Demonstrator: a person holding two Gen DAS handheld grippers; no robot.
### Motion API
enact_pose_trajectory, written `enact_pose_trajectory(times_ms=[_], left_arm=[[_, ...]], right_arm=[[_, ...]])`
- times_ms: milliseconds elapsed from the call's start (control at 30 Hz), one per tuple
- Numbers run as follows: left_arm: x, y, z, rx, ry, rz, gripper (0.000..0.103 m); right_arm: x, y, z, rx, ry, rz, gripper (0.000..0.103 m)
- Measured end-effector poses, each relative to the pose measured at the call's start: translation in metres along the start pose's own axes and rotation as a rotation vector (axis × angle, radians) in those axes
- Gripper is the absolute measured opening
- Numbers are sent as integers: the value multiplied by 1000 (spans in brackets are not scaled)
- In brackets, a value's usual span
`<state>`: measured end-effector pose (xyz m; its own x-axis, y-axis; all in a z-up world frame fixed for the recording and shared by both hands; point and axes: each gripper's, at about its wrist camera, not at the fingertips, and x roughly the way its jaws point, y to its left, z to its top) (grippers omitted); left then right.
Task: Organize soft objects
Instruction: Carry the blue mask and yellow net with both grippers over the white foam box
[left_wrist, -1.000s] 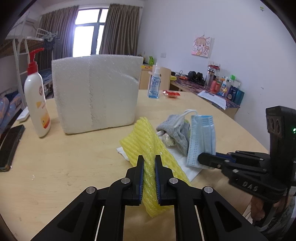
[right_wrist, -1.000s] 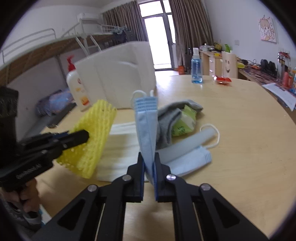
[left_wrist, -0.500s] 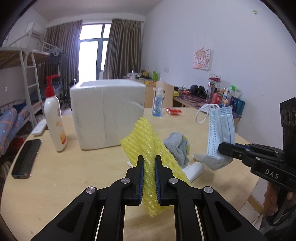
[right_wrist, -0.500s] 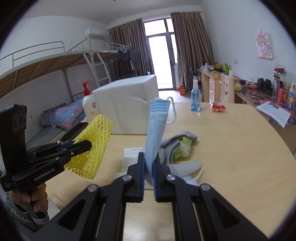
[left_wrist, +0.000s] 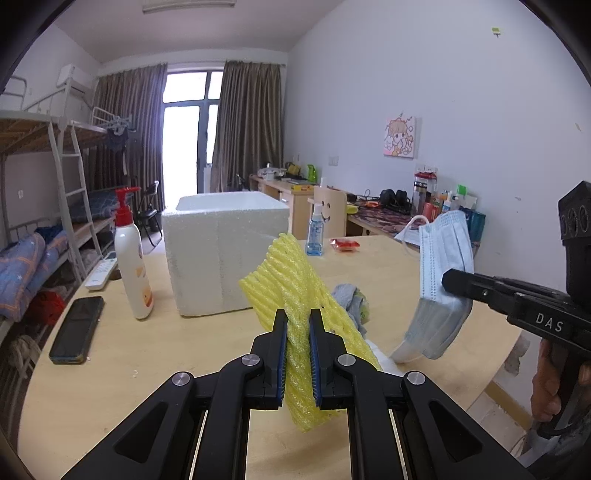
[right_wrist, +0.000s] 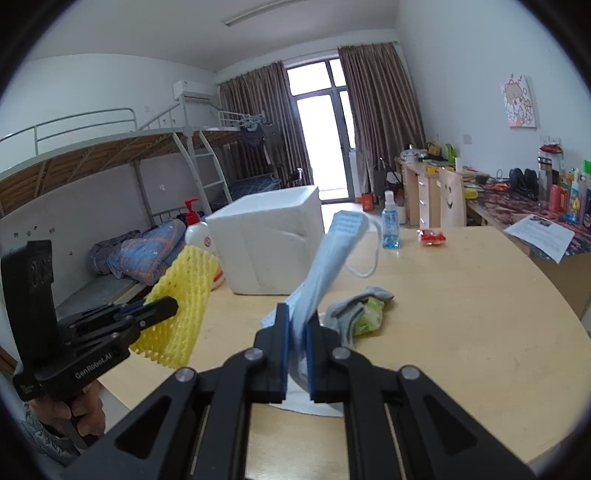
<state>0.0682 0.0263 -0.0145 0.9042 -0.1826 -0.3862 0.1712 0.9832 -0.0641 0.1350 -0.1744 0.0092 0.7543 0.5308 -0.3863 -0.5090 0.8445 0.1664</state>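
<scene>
My left gripper (left_wrist: 297, 325) is shut on a yellow foam net sleeve (left_wrist: 291, 284) and holds it above the round wooden table (left_wrist: 110, 369); the sleeve also shows in the right wrist view (right_wrist: 181, 295). My right gripper (right_wrist: 296, 317) is shut on a stack of blue face masks (right_wrist: 325, 266), held in the air; the masks also show in the left wrist view (left_wrist: 441, 280). A grey sock (right_wrist: 351, 310) wrapped around a green packet (right_wrist: 369, 315) lies on the table by white tissue (right_wrist: 317, 402). An open white foam box (left_wrist: 221, 251) stands behind.
A lotion pump bottle (left_wrist: 131, 258), a black phone (left_wrist: 77, 328) and a remote (left_wrist: 101, 275) are at the table's left. A blue spray bottle (left_wrist: 316, 234) and a red packet (left_wrist: 345, 244) are at the back. Bunk beds stand left, a cluttered desk right.
Both grippers have risen well above the table with the sleeve and the masks in them. The masks have come off the pile; the sock and tissue stay on the table.
</scene>
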Motion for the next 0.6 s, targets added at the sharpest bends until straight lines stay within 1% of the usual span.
enact_pose_trajectory(times_ms=[100, 333, 600], left_arm=[[-3, 0, 2, 3, -8, 7, 11], [-12, 1, 5, 11, -35, 36, 11], [-17, 0, 8, 25, -51, 61, 11]], right_arm=[[-7, 6, 4, -27, -29, -10, 10], [-12, 5, 18, -42, -71, -35, 10], [-14, 9, 17, -49, -65, -41, 10]])
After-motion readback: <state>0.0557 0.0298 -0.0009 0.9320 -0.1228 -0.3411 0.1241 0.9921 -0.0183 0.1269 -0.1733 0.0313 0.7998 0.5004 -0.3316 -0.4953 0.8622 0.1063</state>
